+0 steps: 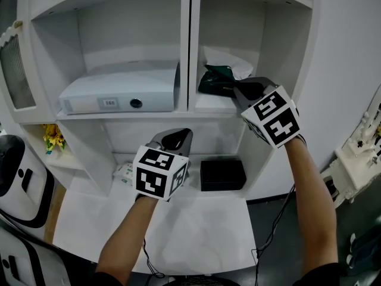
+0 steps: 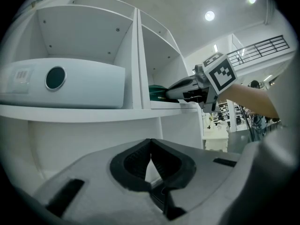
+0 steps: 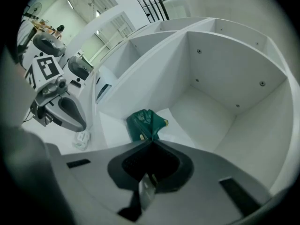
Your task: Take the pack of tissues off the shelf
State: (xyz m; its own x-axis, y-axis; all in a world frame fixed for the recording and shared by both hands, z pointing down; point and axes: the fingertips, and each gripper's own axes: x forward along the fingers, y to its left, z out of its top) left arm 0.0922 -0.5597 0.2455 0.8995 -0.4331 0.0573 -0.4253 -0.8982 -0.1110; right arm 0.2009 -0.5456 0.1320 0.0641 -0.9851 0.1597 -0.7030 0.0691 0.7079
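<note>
Head view: the white shelf point(image 1: 190, 40) has two upper compartments side by side. The pack of tissues point(image 1: 215, 79), in a green wrapper, lies on the floor of the upper right compartment, near its front left. A white item point(image 1: 229, 61) of unclear kind sits just behind it. A white box with a round dark lens point(image 1: 119, 91) fills the upper left compartment. On the lower level, a black box point(image 1: 222, 174) stands to the right and a small white packet point(image 1: 124, 173) lies to the left.

Right gripper view: the right tool point(image 3: 152, 142) reaches into the upper right compartment. Its jaws are closed tight, tips together, pinching the near end of the green wrapper. The pack rests on the shelf floor.

Left gripper view: the left tool point(image 2: 150, 143) is held in front of the lower level, well apart from the pack. Its jaws are closed with the tips meeting, and nothing is between them.
</note>
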